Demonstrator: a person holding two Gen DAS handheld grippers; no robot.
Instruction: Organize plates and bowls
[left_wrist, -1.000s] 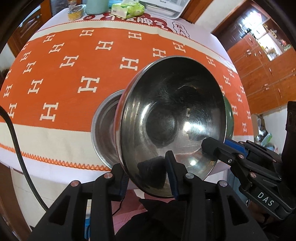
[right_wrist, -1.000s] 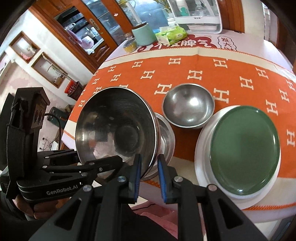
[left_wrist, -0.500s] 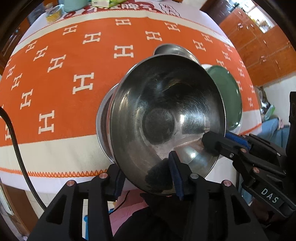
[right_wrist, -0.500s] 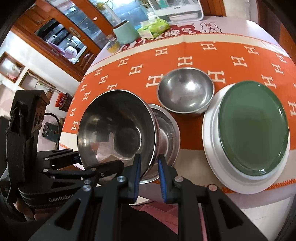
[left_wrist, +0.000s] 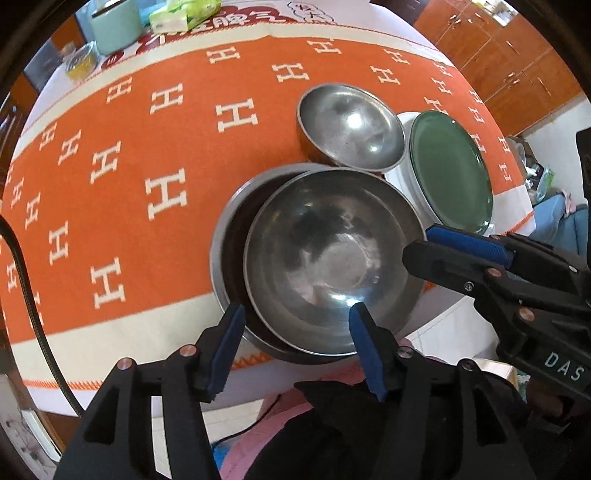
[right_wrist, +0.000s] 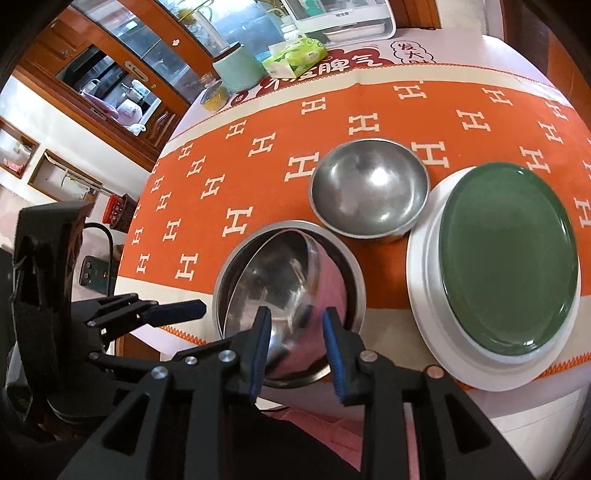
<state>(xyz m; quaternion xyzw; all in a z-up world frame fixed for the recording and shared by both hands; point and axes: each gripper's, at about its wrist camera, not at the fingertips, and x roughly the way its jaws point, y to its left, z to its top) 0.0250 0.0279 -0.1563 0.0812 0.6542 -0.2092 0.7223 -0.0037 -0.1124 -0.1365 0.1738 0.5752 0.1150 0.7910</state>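
Near table edge: steel bowl (left_wrist: 332, 258) tilted inside larger bowl (left_wrist: 231, 243), small bowl (left_wrist: 351, 127) at 12 o'clock.
Left gripper (left_wrist: 295, 345): jaws opening, bowl rim between, unpressed.
Right gripper (right_wrist: 295, 341): jaws opening, rim between, released.

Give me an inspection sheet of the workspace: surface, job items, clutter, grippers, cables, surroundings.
Surface: round table under orange H-patterned cloth.
Job's things: tilted steel bowl inside wide steel bowl; small steel bowl apart; green plate on white plate.
Clutter: mint canister, tissue pack, at far edge.
Grippers: left gripper and right gripper opening, fingers off the rim.
Cables: black cable.
Surroundings: wooden cabinets.
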